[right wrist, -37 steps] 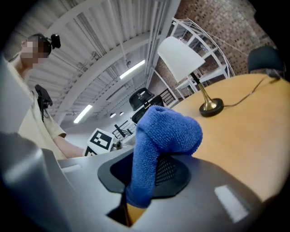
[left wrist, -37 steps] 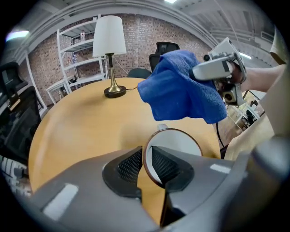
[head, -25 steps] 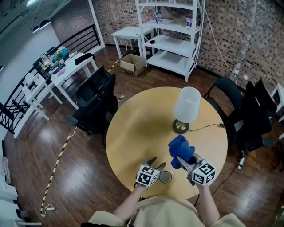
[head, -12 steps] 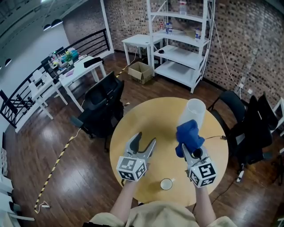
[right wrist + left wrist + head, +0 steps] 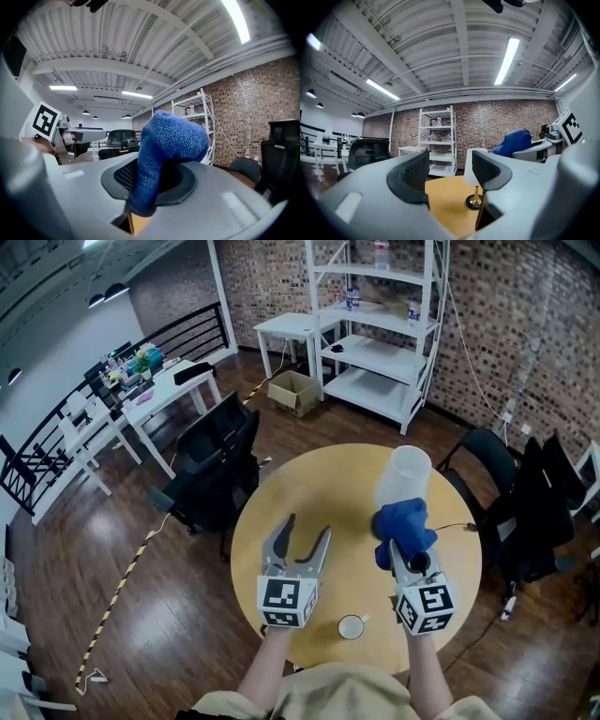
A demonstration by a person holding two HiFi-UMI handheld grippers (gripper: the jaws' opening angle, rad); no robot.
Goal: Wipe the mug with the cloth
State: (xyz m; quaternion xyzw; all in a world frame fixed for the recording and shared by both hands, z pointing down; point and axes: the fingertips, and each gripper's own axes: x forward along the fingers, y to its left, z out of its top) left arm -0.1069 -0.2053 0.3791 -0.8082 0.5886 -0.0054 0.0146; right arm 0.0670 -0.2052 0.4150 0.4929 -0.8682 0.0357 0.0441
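Right now the left claw point(image 5: 306, 529) is hovering above the round worktop point(image 5: 309, 474), toward its 7 o'clock side. Its jaws are standing spread with nothing between them, and the left gripper view is showing only bare wood and the lamp point(image 5: 403, 474) through the gap. The right claw point(image 5: 400, 549) is pinching the blue cloth point(image 5: 401, 526) near one end, so most of it is bunching up beyond the jaw tips as a loose pad. That hold is leaving plenty of free fabric for rubbing. The mug point(image 5: 352, 626) is sitting upright on the worktop at 6 o'clock, close to the edge nearest the person. It is lying between the two claws and lower than both, and neither is touching it. Judging by this, the wiping is not yet under way. The empty left claw is probably being held wide so it can come down and steady the mug while the right claw is doing the rubbing. The lamp, standing at about 2 o'clock, is well apart from the mug.
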